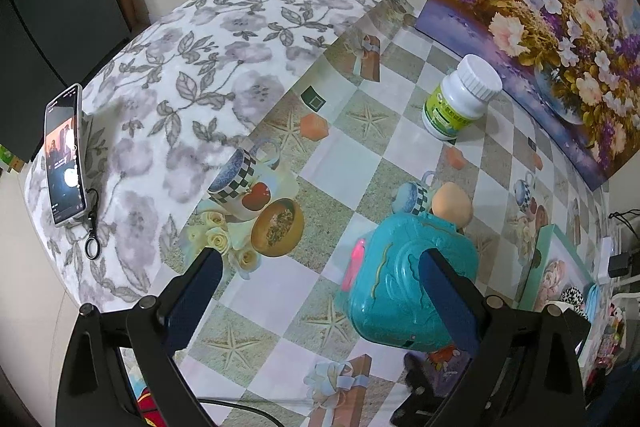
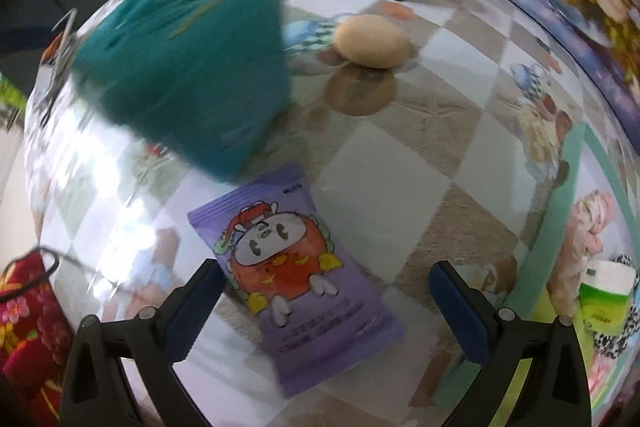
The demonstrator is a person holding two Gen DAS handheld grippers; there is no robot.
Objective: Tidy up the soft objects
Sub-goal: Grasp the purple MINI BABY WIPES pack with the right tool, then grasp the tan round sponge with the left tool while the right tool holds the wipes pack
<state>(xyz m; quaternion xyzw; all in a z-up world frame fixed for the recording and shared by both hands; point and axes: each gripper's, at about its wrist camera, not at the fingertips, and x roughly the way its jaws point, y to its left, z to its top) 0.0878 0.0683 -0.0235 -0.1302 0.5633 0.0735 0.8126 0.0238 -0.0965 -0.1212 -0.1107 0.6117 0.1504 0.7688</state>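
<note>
On my left wrist view, my left gripper (image 1: 322,297) hangs with its blue-padded fingers spread wide and nothing between them. A teal moulded plastic case with a pink clasp (image 1: 400,279) fills the lower right of that frame, partly behind the right-hand finger; I cannot tell whether the finger touches it. Just above the case sits a tan, rounded squishy bun (image 1: 452,205), and farther up, toward the upper right, stands a white pill bottle with a green label (image 1: 460,97). All rest on a glossy checkered tablecloth (image 1: 360,155). A phone (image 1: 66,155) lies on a grey floral blanket (image 1: 180,67) at the left.

On my right wrist view, my right gripper (image 2: 326,301) is likewise released, fingers wide apart. A purple snack packet printed with a red cartoon figure (image 2: 296,275) lies flat at lower centre, its lower half between the fingers but not pinched. The teal case appears blurred in the upper left, the bun to its right.
</note>
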